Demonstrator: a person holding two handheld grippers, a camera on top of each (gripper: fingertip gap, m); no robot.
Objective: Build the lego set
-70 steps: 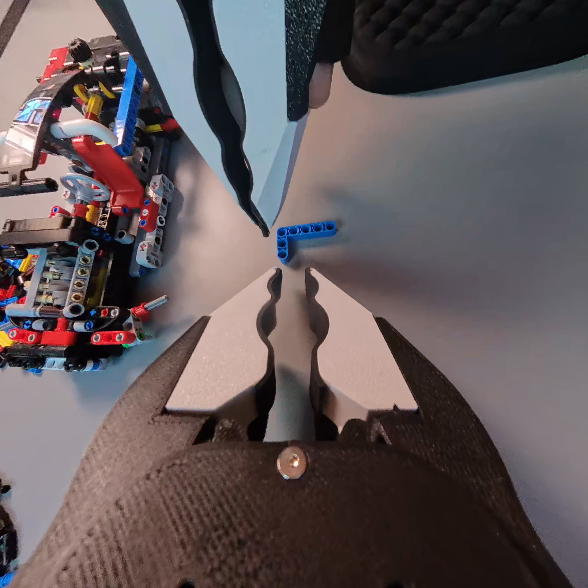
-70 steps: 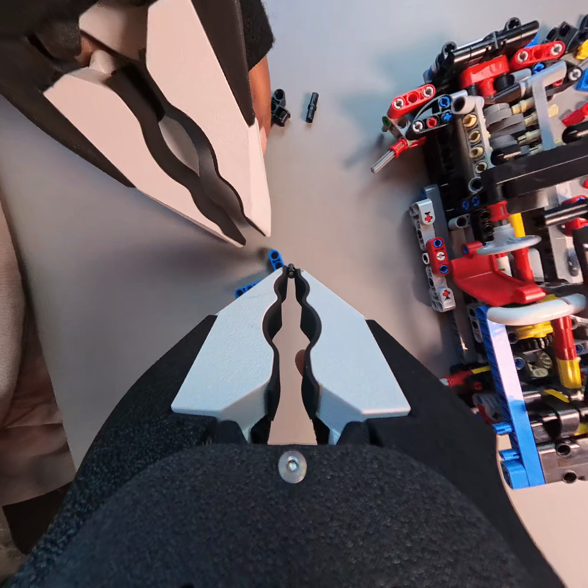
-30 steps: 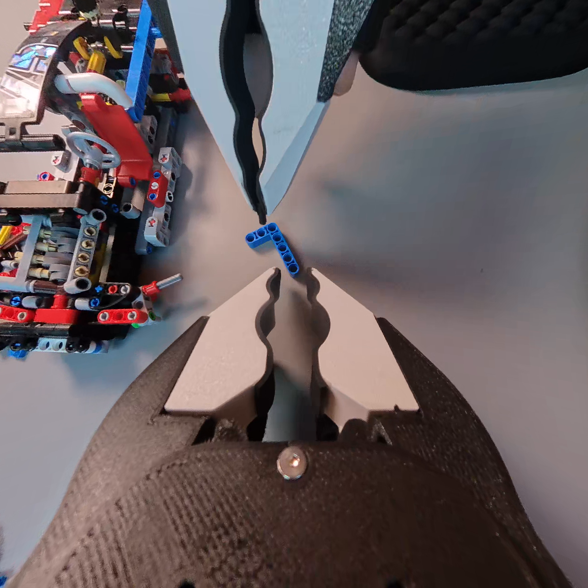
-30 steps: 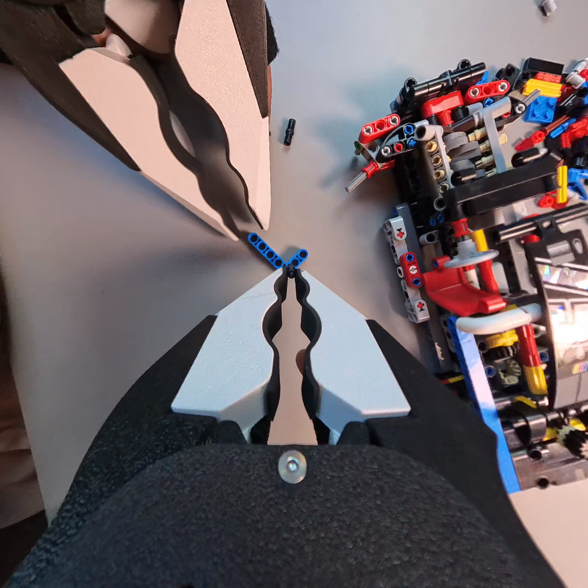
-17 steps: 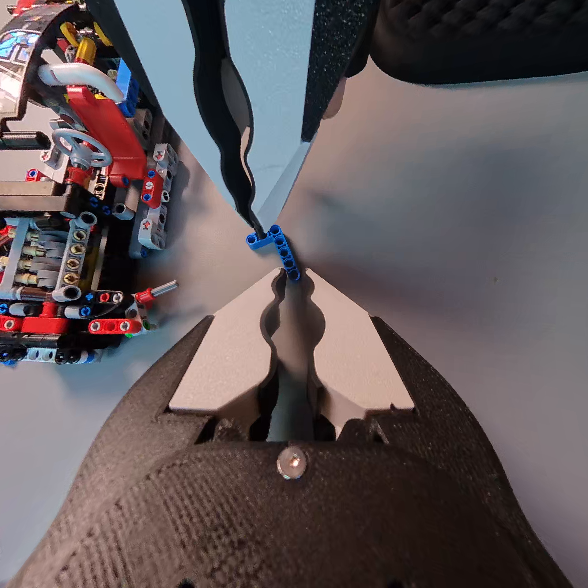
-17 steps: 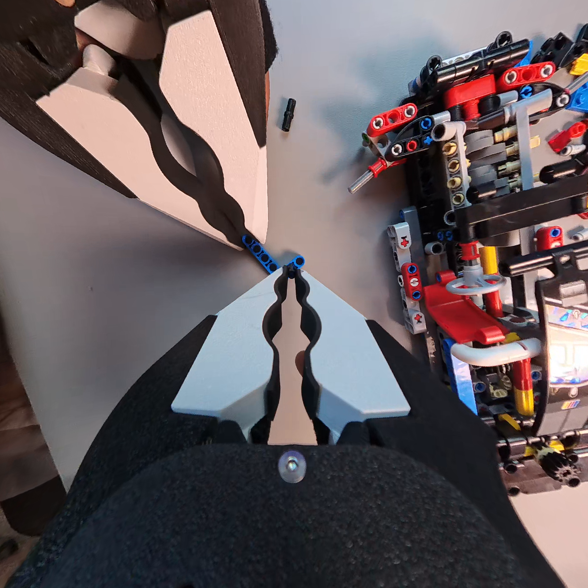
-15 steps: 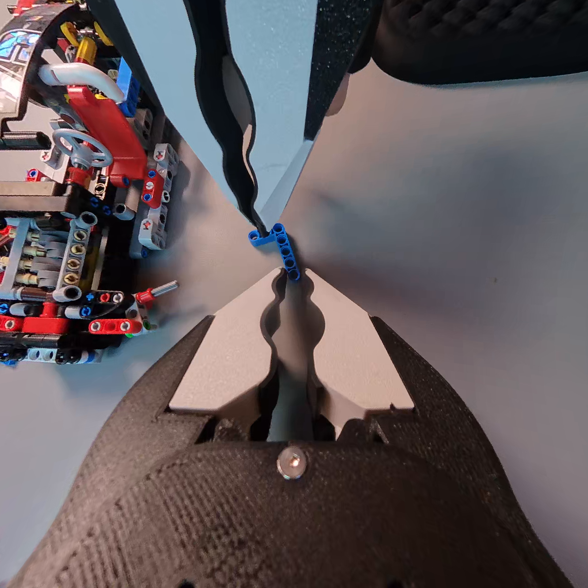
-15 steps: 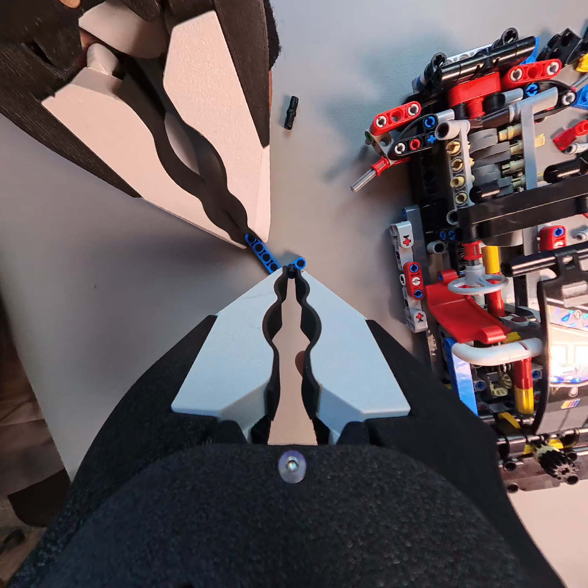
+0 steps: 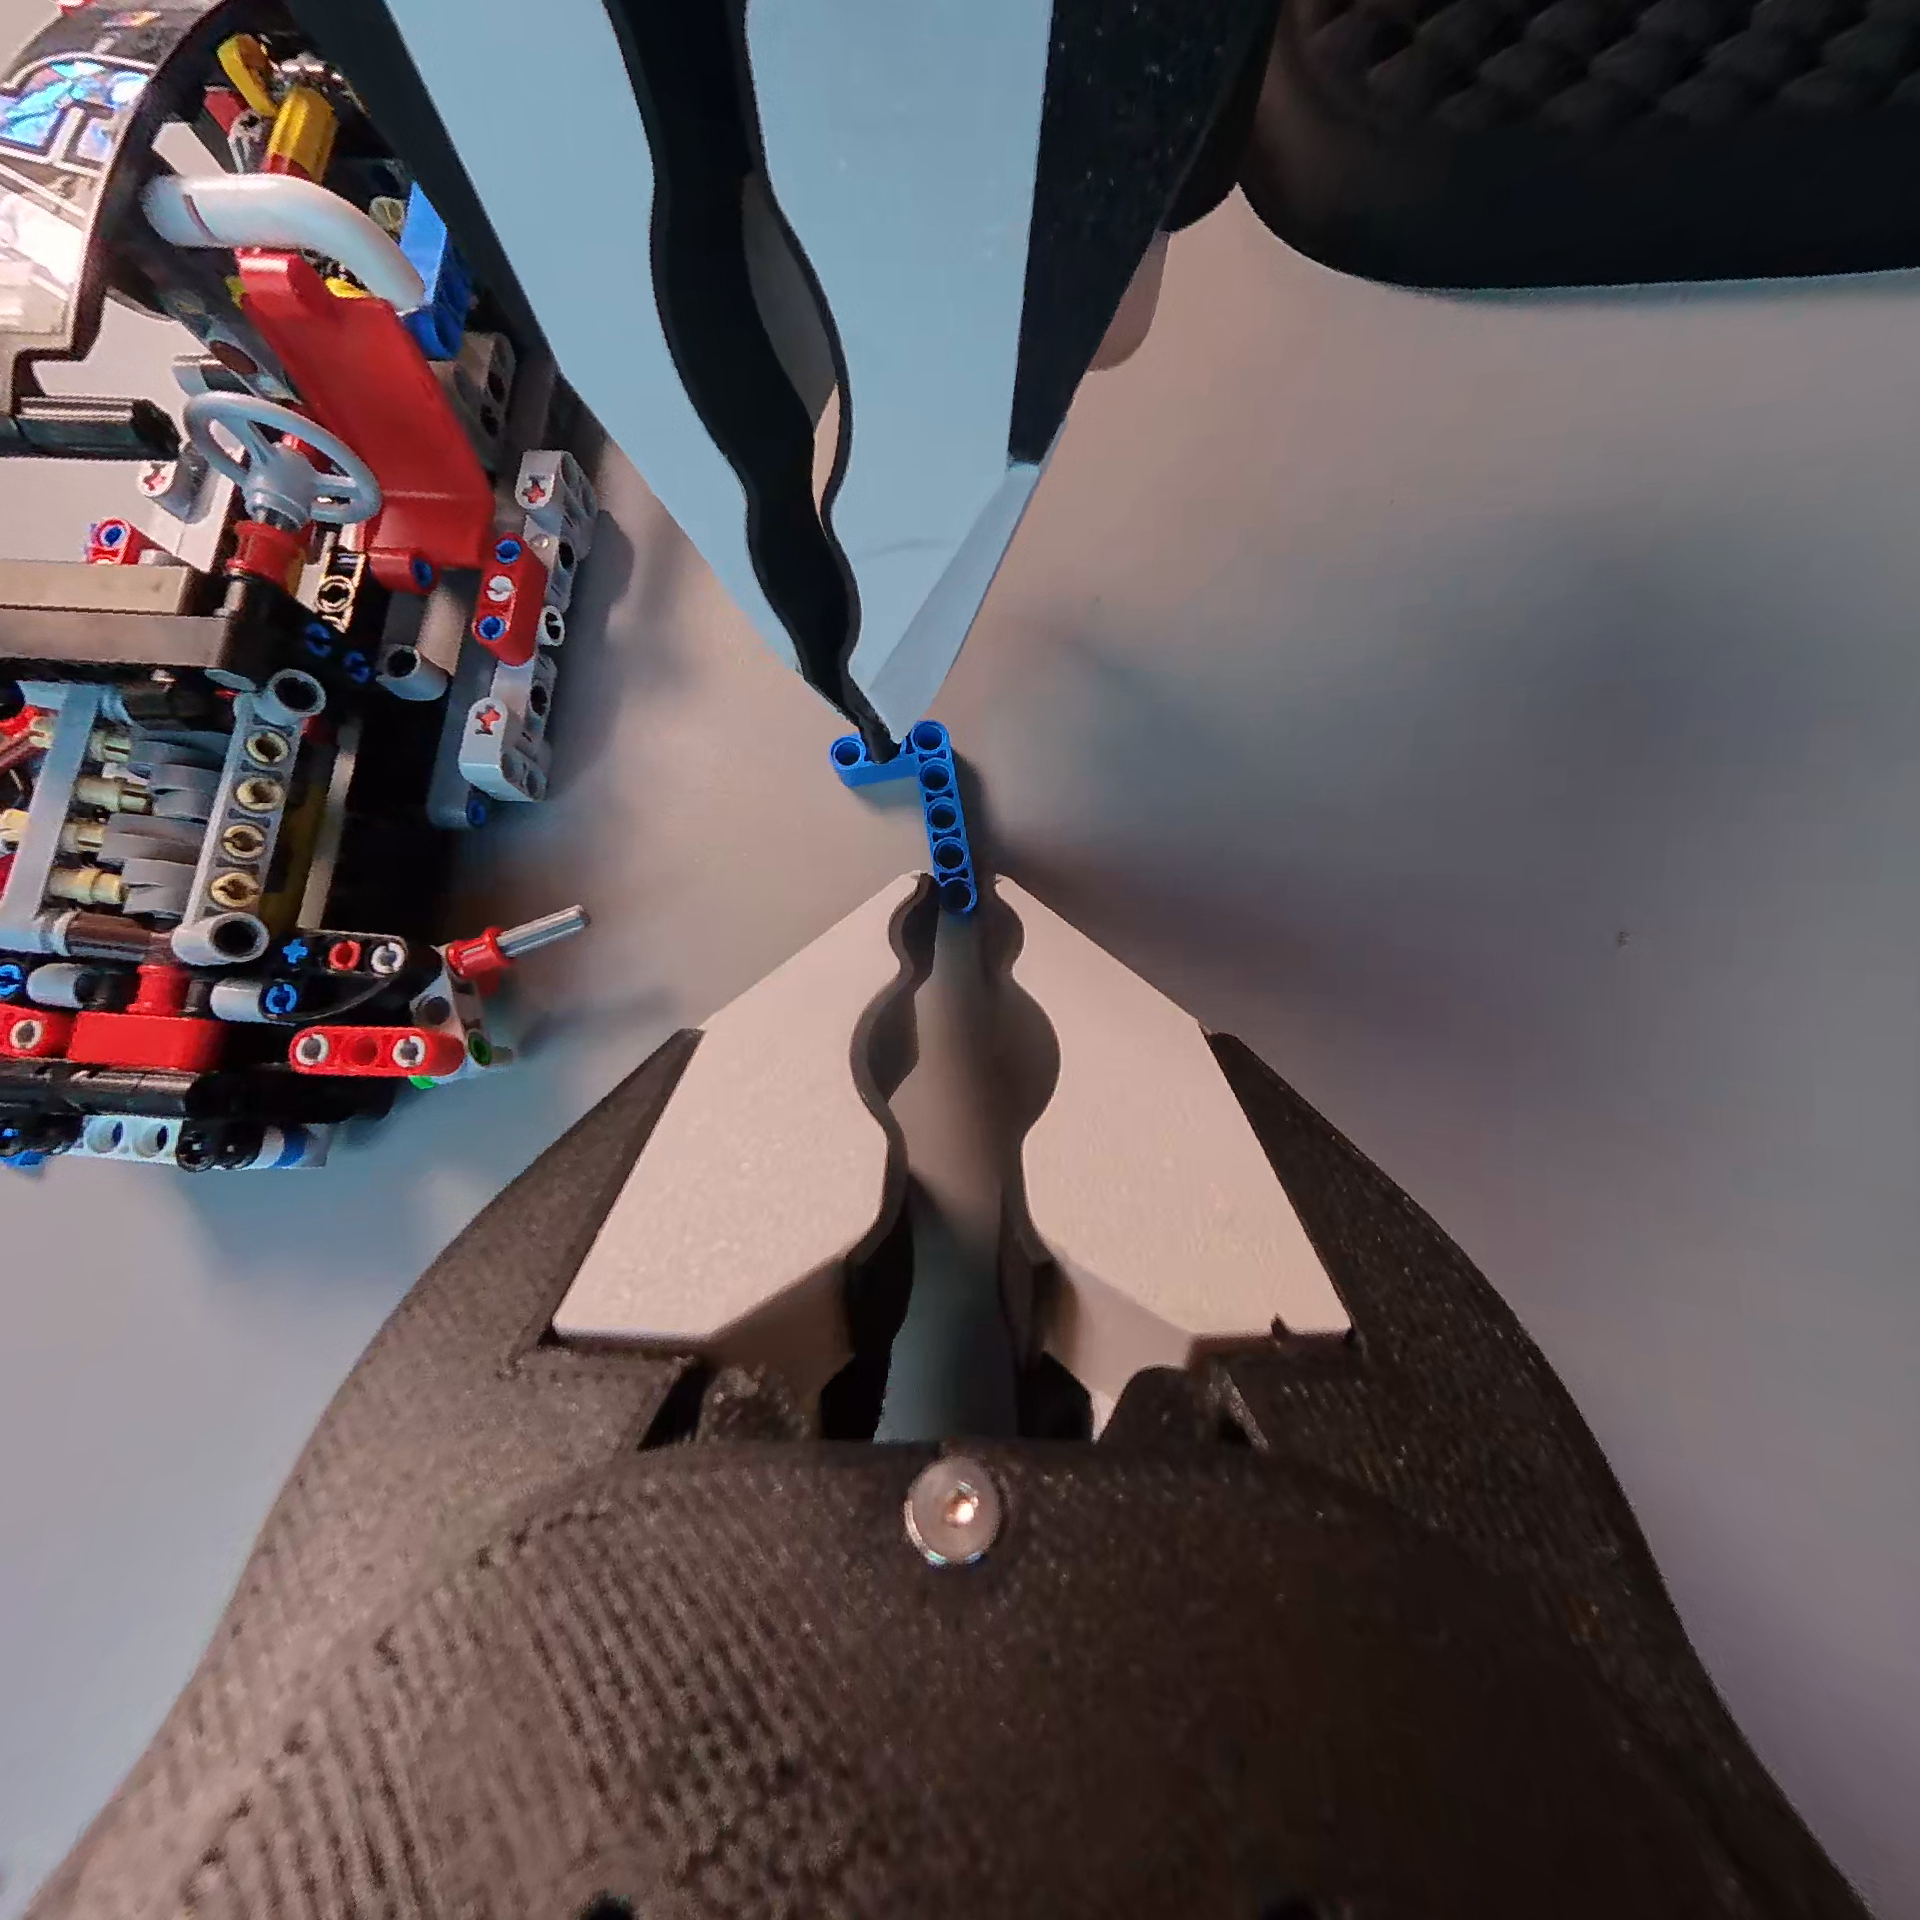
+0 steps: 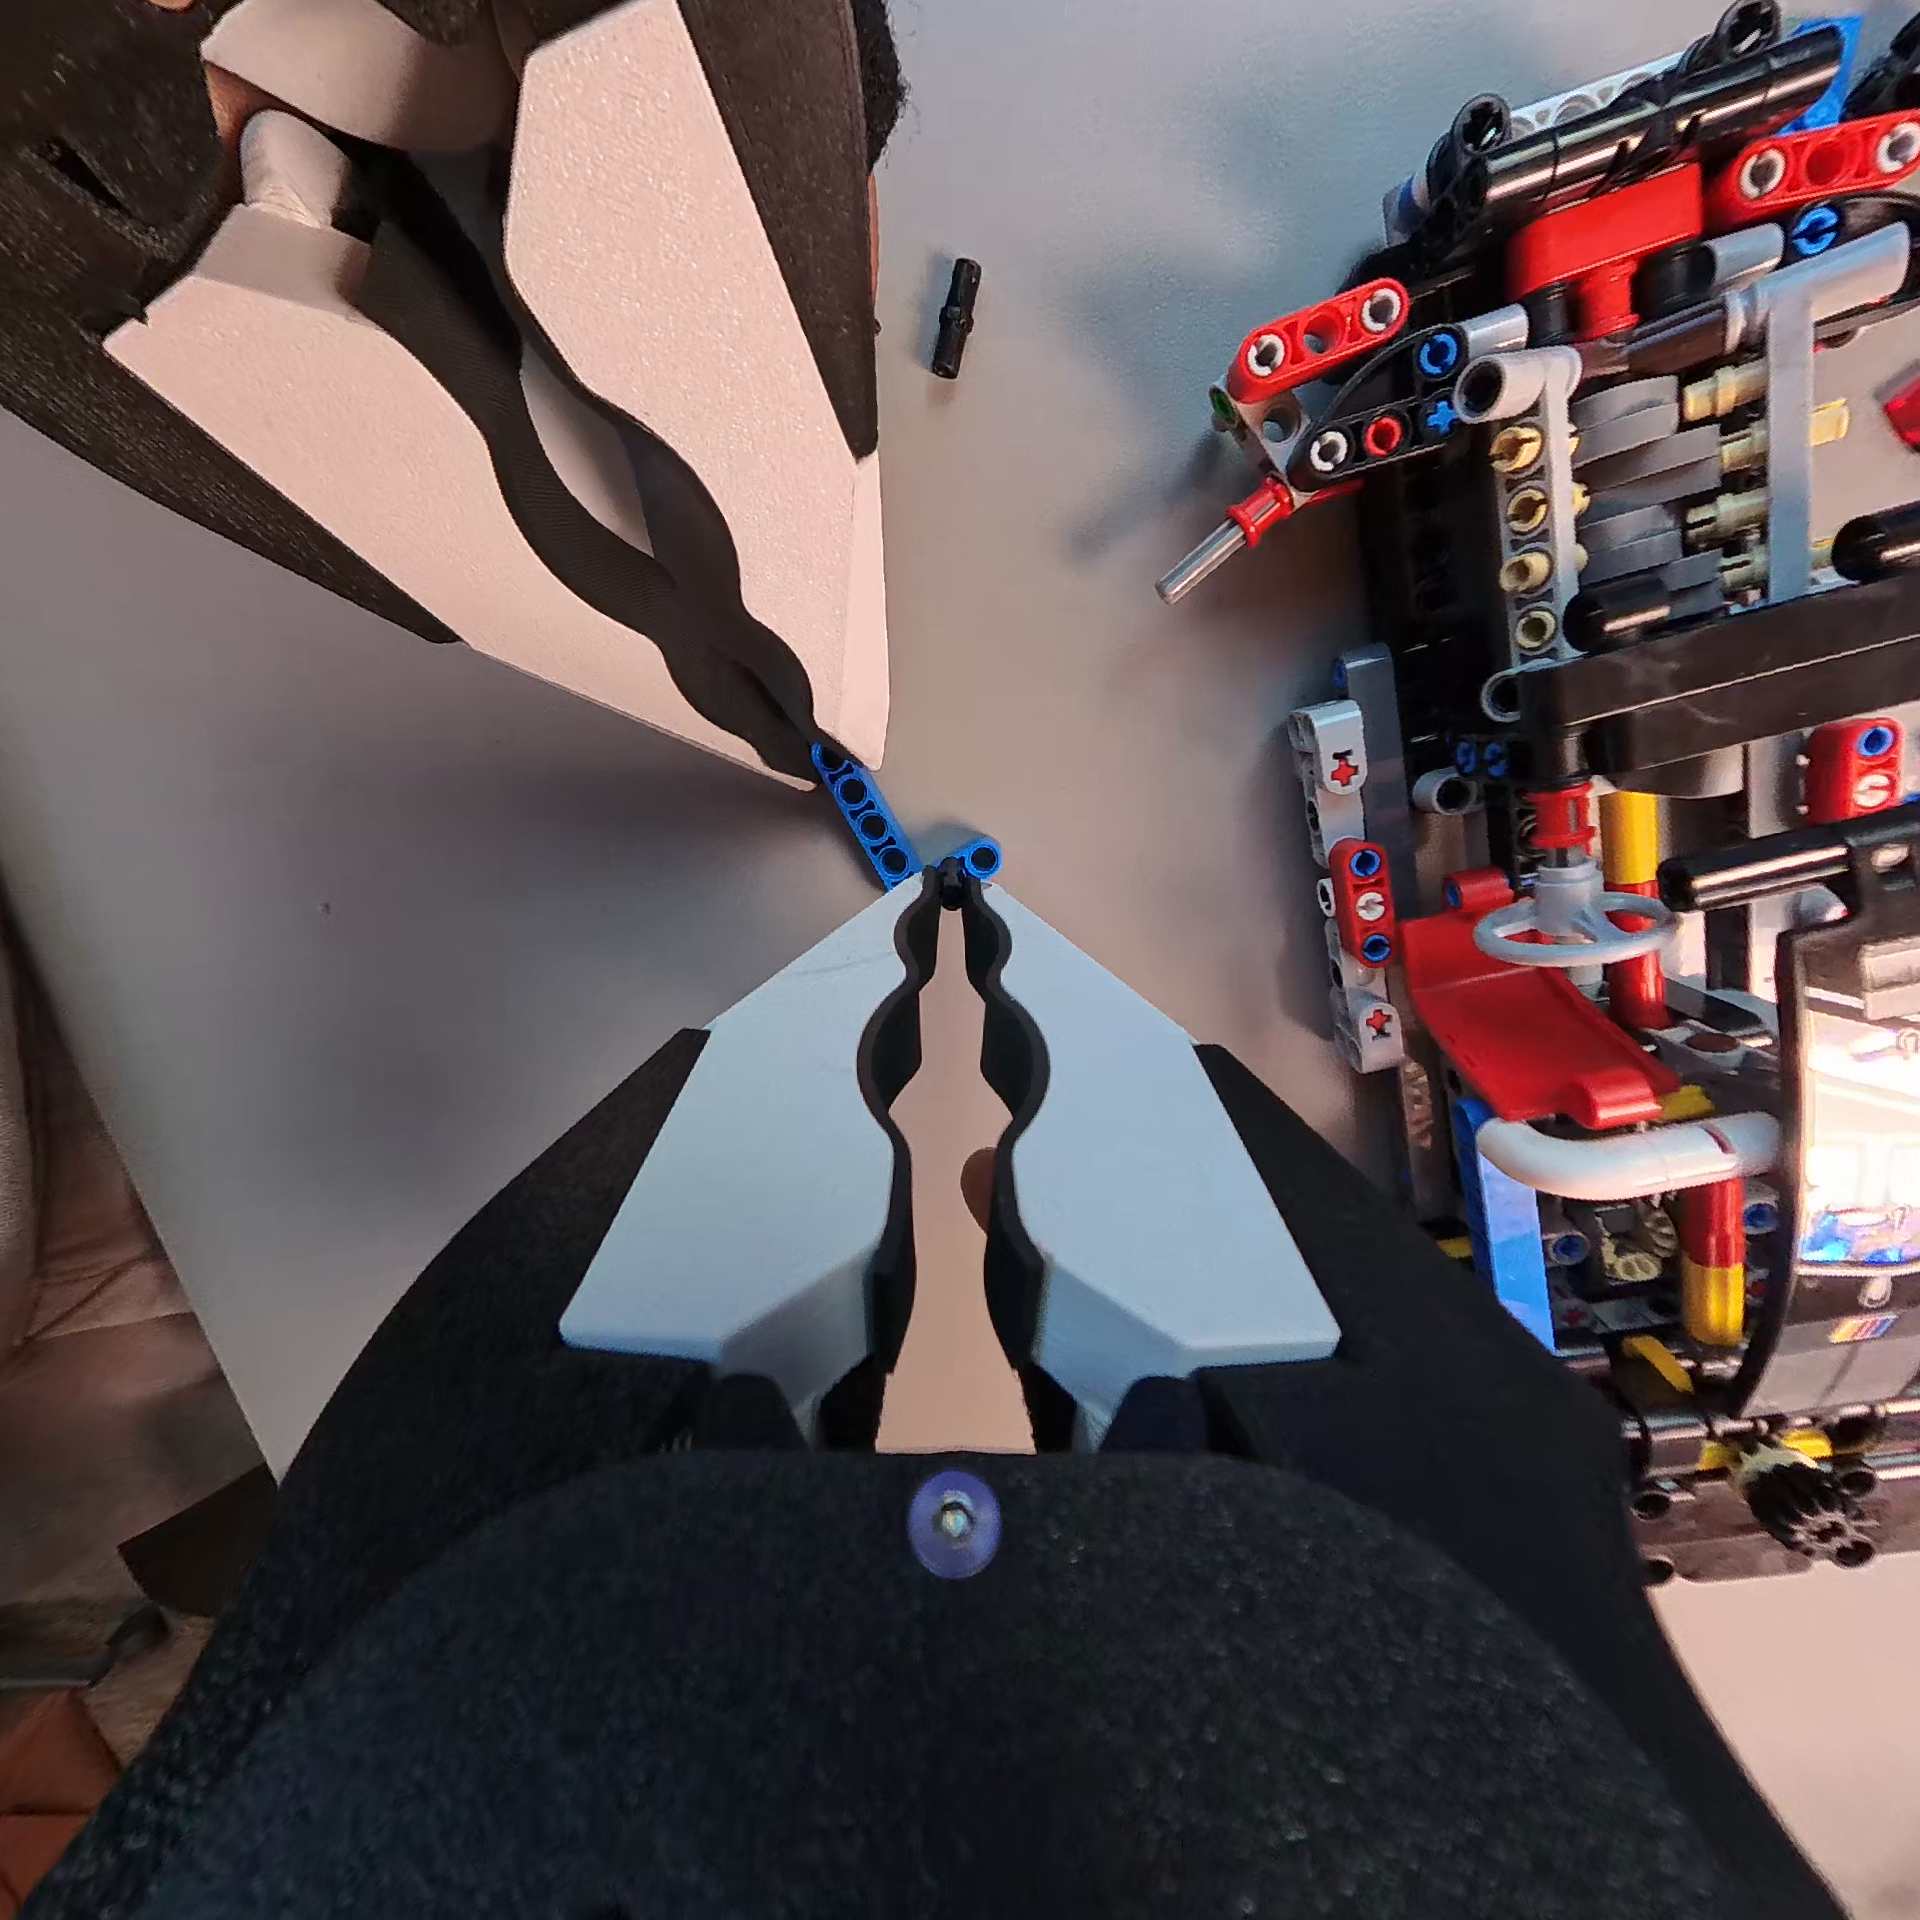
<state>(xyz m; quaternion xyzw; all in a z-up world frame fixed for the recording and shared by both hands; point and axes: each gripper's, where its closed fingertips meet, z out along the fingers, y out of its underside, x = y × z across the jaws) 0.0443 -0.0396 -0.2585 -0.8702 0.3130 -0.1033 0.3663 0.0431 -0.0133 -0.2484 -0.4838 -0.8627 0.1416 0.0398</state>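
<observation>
Fitting small black pin [image 10: 951, 896] into blue L-shaped beam [image 9: 932, 805]: step in hand, judged from layout. Beam sits on grey table [image 9: 1455, 831], just beside half-built car model [image 9: 260, 675]. Left gripper [image 9: 953, 891] pinches far end of beam's long arm. Right gripper [image 10: 951, 891] pressed together on pin, tip touching beam's short arm near corner. Second black pin [image 10: 956, 317] lies apart, between left gripper and model. Next move likely calls for straight push into hole while left gripper braces beam.
</observation>
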